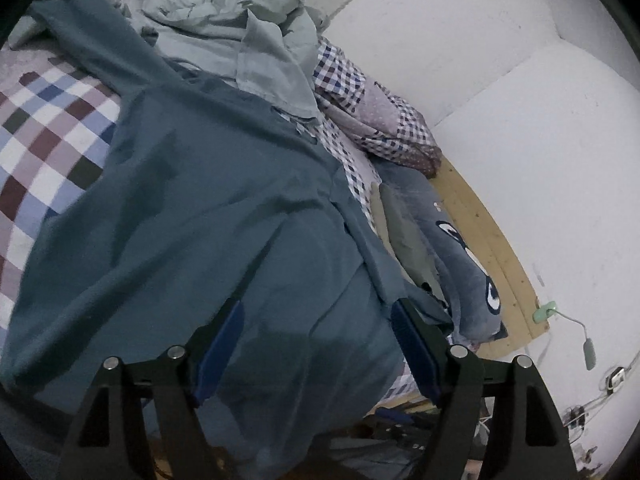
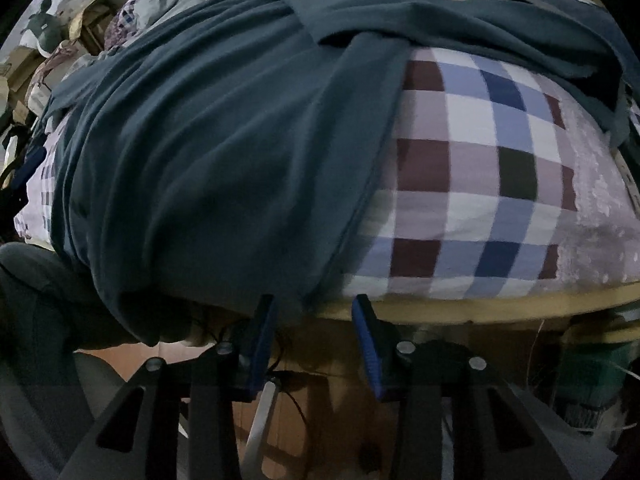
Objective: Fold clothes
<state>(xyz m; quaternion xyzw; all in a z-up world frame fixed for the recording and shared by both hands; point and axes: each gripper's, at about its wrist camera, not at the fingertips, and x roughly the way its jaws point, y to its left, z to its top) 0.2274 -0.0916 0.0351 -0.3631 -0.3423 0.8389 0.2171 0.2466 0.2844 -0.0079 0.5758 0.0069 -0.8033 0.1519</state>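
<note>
I see the dark teal soft knit garment spread over the checked bed cover, its hem draped past the pale wooden bed edge. My left gripper hangs over that hem, jaws spread wide, gripping nothing. My right gripper sits just below the bed edge, jaws apart and empty. The garment's long axis runs from the hem toward the crumpled grey-green cloth pile. Bare cover lies beside the garment's straight side seam.
</note>
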